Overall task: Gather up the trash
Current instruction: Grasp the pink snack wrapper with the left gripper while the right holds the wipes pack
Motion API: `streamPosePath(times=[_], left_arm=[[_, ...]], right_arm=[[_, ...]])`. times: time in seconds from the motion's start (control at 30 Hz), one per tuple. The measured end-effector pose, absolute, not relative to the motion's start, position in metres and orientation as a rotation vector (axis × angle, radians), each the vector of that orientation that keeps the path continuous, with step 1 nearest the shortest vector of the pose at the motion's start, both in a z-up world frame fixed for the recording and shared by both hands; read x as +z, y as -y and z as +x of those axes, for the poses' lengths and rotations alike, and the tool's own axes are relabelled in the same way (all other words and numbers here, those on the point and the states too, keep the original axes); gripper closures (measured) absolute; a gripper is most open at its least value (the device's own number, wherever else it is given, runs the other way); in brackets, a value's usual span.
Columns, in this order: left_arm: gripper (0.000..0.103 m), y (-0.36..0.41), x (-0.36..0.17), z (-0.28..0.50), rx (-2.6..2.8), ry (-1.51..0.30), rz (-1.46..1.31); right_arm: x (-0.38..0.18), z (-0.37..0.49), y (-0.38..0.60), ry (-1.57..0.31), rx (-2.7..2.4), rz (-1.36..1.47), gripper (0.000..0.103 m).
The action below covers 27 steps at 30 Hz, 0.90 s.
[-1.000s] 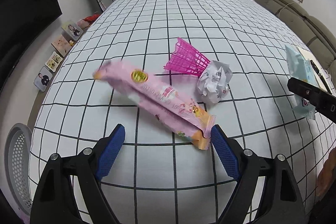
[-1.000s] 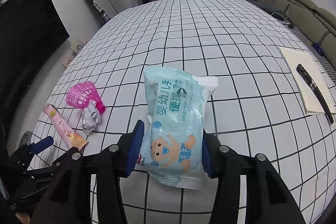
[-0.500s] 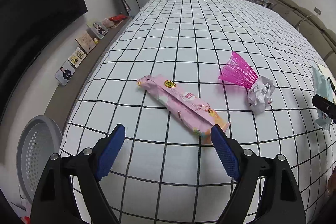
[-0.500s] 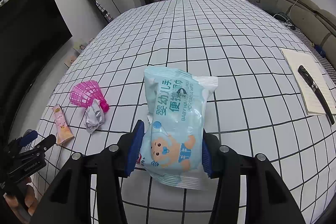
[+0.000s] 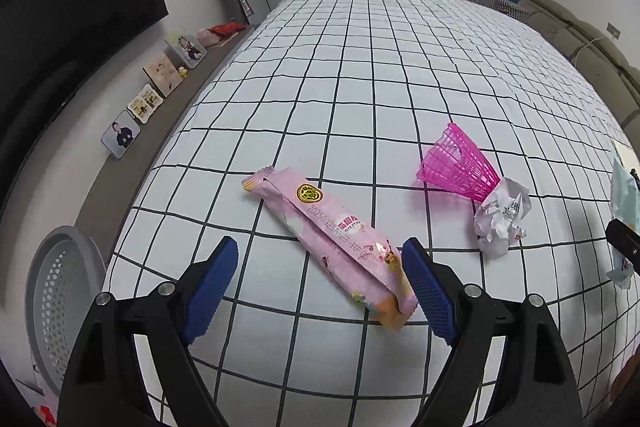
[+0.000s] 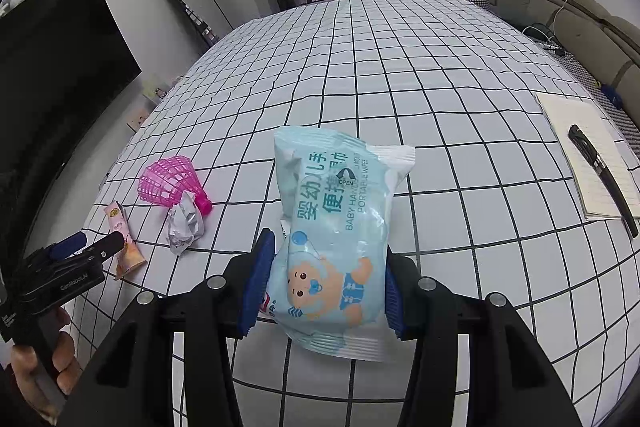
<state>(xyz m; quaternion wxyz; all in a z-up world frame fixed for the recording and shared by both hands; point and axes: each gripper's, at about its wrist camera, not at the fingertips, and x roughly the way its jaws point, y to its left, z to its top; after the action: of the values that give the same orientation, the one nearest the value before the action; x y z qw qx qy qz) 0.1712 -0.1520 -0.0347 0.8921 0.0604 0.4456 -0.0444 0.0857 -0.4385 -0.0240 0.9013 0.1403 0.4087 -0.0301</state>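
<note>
The pink snack wrapper (image 5: pixel 334 233) is being left behind near the bed's (image 5: pixel 360 75) left edge as the spread left tool (image 5: pixel 320 263) is drawn back, while the wipes pack (image 6: pixel 334 239) is being clamped by the right tool (image 6: pixel 326 279).

From the left wrist, the wipes pack (image 5: pixel 624 195) is cut off by the right edge, and part of it is hidden behind the tip of the right claw (image 5: pixel 622 241), itself mostly out of frame. The grey basket (image 5: pixel 56 303) at lower left is partly covered by a finger of the left claw (image 5: pixel 320 287) and runs off the edge. The small pictures (image 5: pixel 140 105) along the wall are too small to read.

From the right wrist, the lower end of the pink snack wrapper (image 6: pixel 124 239) is hidden behind the left claw. The hand (image 6: pixel 44 371) holding it is cropped at the corner. The print on the crumpled paper (image 6: pixel 184 223) is illegible.
</note>
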Motion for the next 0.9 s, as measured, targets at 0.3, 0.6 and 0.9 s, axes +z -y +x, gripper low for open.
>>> streamPosePath(times=[0.3,0.6,0.9], left_arm=[[0.021,0.16,-0.048,0.185,-0.05,-0.944,0.157],[0.057,0.155,-0.053,0.182,-0.102,-0.962,0.13],[0.075,0.14,-0.047,0.155,-0.156,-0.932,0.159]], right_arm=[[-0.024,0.086,0.438,-0.843,-0.056,0.291,0.055],[-0.023,0.085,0.437,-0.842,-0.056,0.292,0.055],[-0.024,0.086,0.433,-0.848,-0.058,0.283,0.055]])
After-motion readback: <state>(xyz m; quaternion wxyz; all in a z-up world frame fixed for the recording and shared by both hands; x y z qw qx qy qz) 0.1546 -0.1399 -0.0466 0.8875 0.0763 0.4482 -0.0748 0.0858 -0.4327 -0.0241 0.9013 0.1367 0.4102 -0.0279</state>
